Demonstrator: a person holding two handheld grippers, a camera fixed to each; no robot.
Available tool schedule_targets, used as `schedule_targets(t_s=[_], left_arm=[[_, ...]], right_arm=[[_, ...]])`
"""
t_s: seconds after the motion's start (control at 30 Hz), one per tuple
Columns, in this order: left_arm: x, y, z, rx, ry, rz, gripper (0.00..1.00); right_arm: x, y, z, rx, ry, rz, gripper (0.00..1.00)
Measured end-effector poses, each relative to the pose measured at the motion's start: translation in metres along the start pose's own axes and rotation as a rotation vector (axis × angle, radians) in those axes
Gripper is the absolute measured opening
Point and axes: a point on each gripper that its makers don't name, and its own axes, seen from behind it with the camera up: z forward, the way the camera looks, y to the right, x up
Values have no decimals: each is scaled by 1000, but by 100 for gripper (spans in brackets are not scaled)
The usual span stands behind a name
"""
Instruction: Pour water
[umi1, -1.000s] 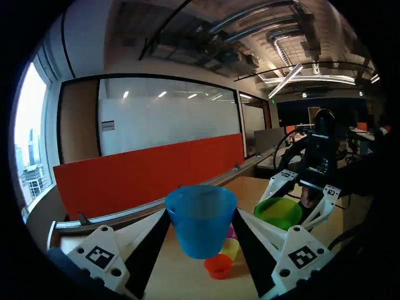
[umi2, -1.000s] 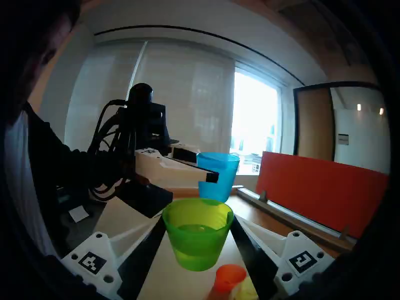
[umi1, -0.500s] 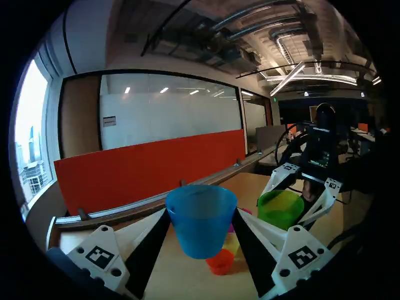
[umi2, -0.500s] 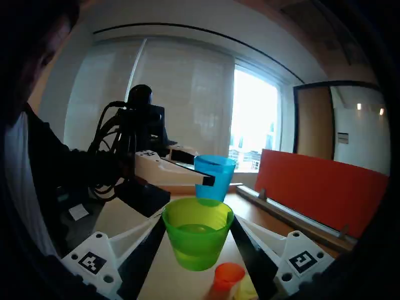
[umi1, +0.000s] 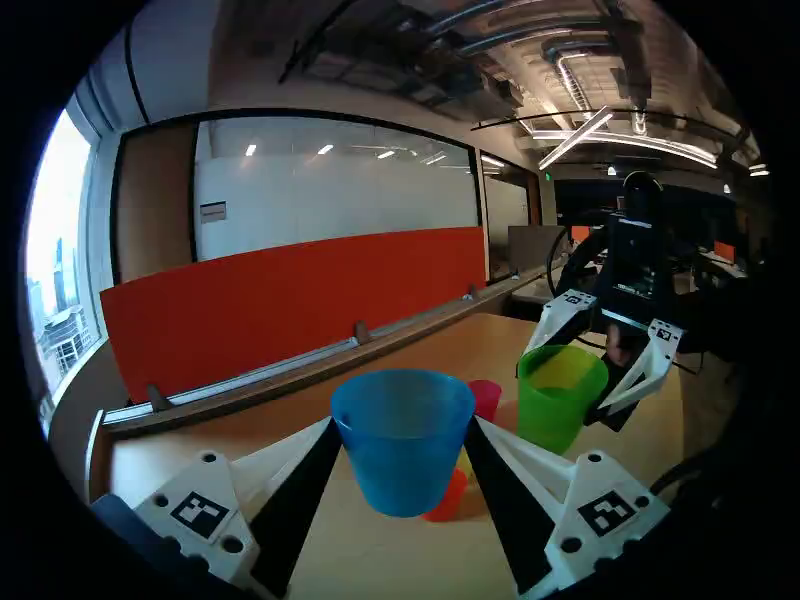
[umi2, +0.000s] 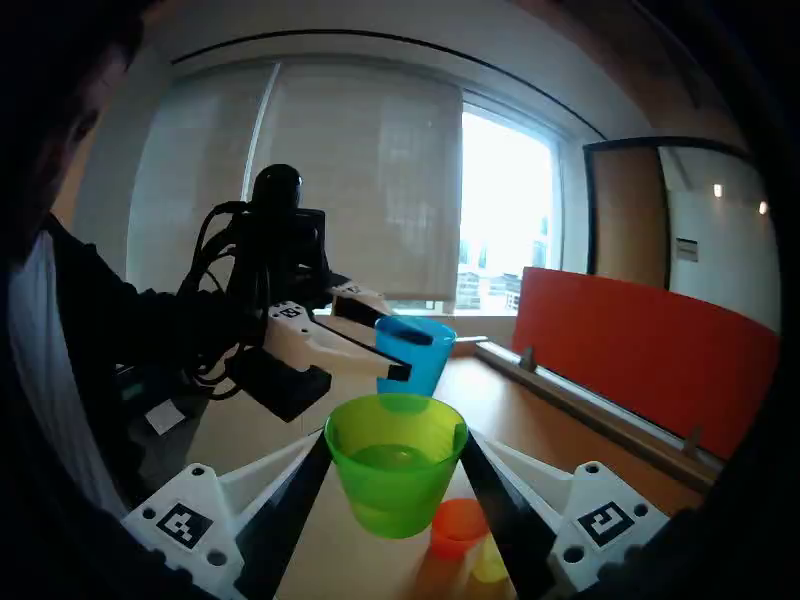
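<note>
Left gripper (umi1: 403, 428): both fingers clamped on an upright blue cup (umi1: 403, 470), held above the wooden table (umi1: 420, 350). Right gripper (umi2: 396, 440): both fingers clamped on an upright green cup (umi2: 396, 490), part-filled with water, near the blue cup. On the table beneath: small orange cup (umi2: 458, 525), yellow cup (umi2: 489, 562), pink cup (umi1: 486, 396). Beyond: red partition (umi1: 290, 295) along the table's far edge; bright window (umi2: 505, 250).

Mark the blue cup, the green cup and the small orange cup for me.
blue cup (umi1: 403, 455), left gripper view, front wall below the rim.
green cup (umi2: 395, 492), right gripper view, front wall at mid-height.
small orange cup (umi2: 459, 530), right gripper view, side wall just under its rim.
</note>
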Motion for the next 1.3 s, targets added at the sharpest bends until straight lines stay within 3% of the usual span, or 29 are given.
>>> schedule_targets(t_s=[0.6,1.0,1.3], left_arm=[[-47,21,12,-68,-100,11,85],[-85,41,22,-121,-194,63,85],[-111,47,25,-148,-257,84,86]], right_arm=[[-34,4,-10,6,-91,23,92],[-64,9,-15,17,-165,49,92],[-82,14,-17,16,-206,56,92]])
